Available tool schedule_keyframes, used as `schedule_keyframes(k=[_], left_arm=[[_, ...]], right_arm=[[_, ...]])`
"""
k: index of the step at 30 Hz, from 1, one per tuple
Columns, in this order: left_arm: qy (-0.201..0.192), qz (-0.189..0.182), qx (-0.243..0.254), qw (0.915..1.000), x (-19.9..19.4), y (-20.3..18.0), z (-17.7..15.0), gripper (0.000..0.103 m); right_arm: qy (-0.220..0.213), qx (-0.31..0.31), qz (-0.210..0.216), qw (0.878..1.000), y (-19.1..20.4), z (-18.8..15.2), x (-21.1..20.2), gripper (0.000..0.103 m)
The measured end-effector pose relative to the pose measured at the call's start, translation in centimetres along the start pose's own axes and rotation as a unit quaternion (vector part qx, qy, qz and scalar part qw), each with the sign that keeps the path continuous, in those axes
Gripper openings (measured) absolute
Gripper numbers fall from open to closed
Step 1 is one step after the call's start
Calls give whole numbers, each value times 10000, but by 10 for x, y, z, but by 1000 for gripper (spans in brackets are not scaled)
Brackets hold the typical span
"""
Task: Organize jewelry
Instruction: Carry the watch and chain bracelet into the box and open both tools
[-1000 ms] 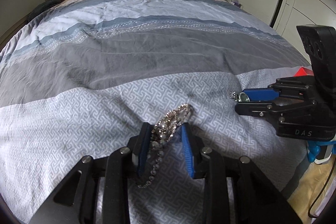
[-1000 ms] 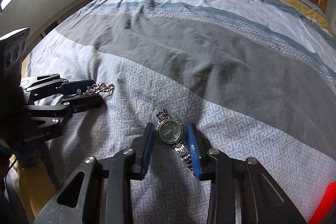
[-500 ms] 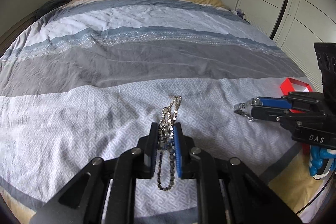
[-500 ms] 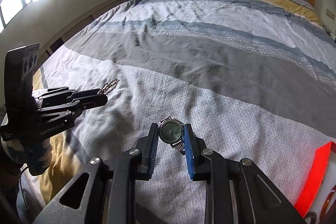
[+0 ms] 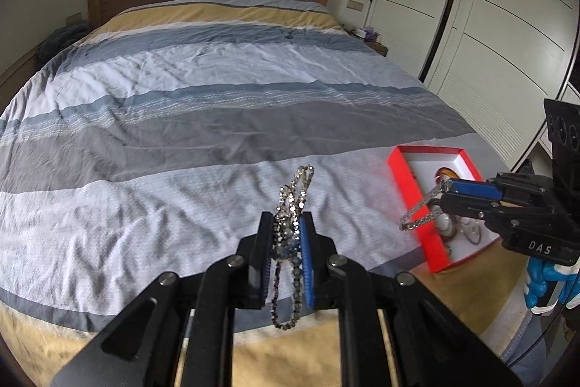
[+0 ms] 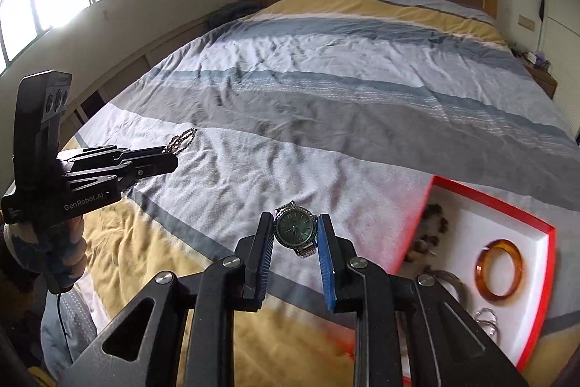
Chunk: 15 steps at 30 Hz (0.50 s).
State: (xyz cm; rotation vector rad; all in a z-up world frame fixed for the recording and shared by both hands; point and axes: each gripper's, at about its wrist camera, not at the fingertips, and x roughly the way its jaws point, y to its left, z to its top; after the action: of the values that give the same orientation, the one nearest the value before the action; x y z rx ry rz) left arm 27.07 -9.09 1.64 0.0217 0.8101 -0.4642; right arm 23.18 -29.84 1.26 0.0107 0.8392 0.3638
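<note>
My left gripper point(image 5: 286, 223) is shut on a sparkling silver chain point(image 5: 295, 191), which loops above the pads and hangs below them, clear of the bed. My right gripper point(image 6: 294, 223) is shut on a silver watch with a green dial point(image 6: 294, 230), also held in the air. In the left wrist view the right gripper point(image 5: 444, 191) hovers over the red jewelry box point(image 5: 406, 184), with the watch band point(image 5: 420, 213) drooping from it. The right wrist view shows the left gripper point(image 6: 170, 158) far left with the chain point(image 6: 181, 140) at its tips.
The red box point(image 6: 489, 198), white inside, lies at the bed's near right corner and holds an amber bangle point(image 6: 500, 269) and several other pieces. A striped duvet point(image 5: 217, 118) covers the bed. White wardrobe doors point(image 5: 489, 24) stand on the right. A hand point(image 6: 54, 252) grips the left handle.
The left jaws closed on the chain. Both grippers rose off the duvet with their pieces and drew back toward the foot of the bed, bringing the red box into view.
</note>
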Motion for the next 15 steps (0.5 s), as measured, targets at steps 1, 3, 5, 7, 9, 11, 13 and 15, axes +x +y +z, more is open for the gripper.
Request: schedule_keyframes(k=[1, 3, 5, 7, 9, 11, 13, 15], left_arm=[[8, -96, 35, 9999, 3, -13, 3, 13], [36, -270, 134, 9995, 12, -39, 8, 13], [92, -428, 223, 9988, 24, -66, 11, 13], [169, -596, 307, 9976, 37, -93, 14, 13], [255, -734, 413, 9961, 52, -118, 16, 13], [359, -851, 500, 9945, 69, -143, 20, 13], [462, -933, 554, 9930, 88, -165, 22, 13], [586, -982, 582, 9917, 108, -183, 25, 13]], right_arm=[[-14, 47, -96, 9999, -11, -4, -8, 24], [-11, 152, -292, 9995, -35, -11, -20, 24], [11, 243, -504, 9984, -61, -17, -29, 24], [14, 352, -710, 9969, -89, -22, -34, 24], [29, 487, -862, 9951, -115, -27, -36, 24], [68, 623, -980, 9932, -139, -31, -33, 24], [89, 755, -1044, 9916, -159, -33, -28, 24], [120, 846, -1074, 9905, -174, -36, -20, 24]])
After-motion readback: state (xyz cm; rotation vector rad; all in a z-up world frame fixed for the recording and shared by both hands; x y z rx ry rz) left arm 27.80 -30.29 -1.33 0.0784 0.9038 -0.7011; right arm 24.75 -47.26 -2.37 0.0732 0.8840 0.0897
